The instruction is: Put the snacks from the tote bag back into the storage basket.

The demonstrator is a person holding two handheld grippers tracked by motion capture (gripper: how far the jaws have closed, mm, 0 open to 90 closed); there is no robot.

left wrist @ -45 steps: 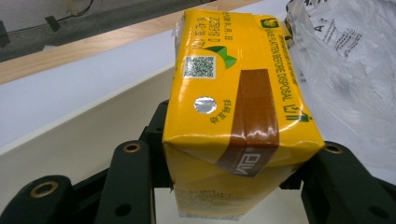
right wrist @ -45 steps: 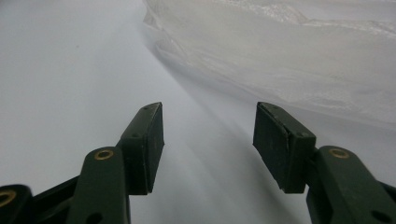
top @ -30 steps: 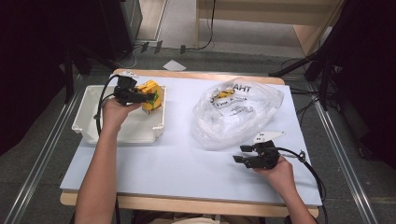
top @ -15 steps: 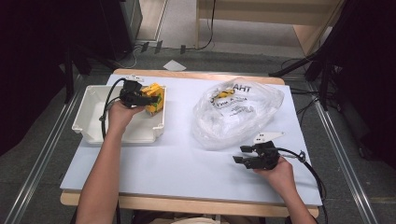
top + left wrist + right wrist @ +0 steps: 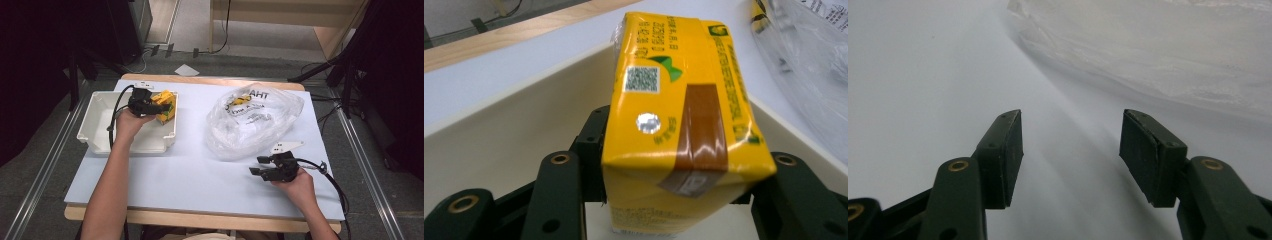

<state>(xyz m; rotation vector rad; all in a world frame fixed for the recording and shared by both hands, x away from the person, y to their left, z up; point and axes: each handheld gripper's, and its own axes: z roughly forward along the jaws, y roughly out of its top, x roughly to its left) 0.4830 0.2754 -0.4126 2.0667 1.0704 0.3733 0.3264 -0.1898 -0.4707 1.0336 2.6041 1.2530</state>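
Yellow carton between left gripper jaws, just easing apart, over white bin; long axis along jaws. Right gripper spread, empty, beside bag.

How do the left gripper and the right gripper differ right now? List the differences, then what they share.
The left gripper has the yellow drink carton between its jaws, which have just been opening; the right gripper has nothing between its open jaws. The left gripper is over the white tray; the right gripper is over the bare table near the clear plastic bag. Both are black, hand-held and trail a cable.
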